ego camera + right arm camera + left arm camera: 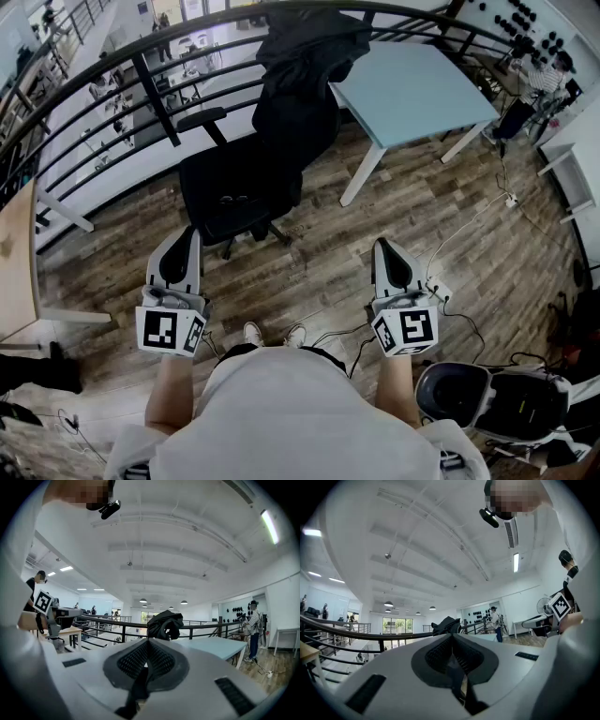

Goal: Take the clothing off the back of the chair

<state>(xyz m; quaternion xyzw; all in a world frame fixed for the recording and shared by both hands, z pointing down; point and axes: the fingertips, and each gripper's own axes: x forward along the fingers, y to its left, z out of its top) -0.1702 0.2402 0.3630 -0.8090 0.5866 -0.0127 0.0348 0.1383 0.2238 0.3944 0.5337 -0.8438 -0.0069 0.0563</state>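
Clothing (309, 47), black and crumpled, on chair (230, 192)

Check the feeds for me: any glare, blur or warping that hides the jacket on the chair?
Head view: sharp, evenly lit, but fisheye bows the railing, and the black jacket blends into the black chair. Left gripper view: dark corners, jacket small against bright windows. Right gripper view: dark corners too, jacket clear, no glare.

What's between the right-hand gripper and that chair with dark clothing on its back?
Only bare wooden floor, in the head view, from the right gripper to the chair.
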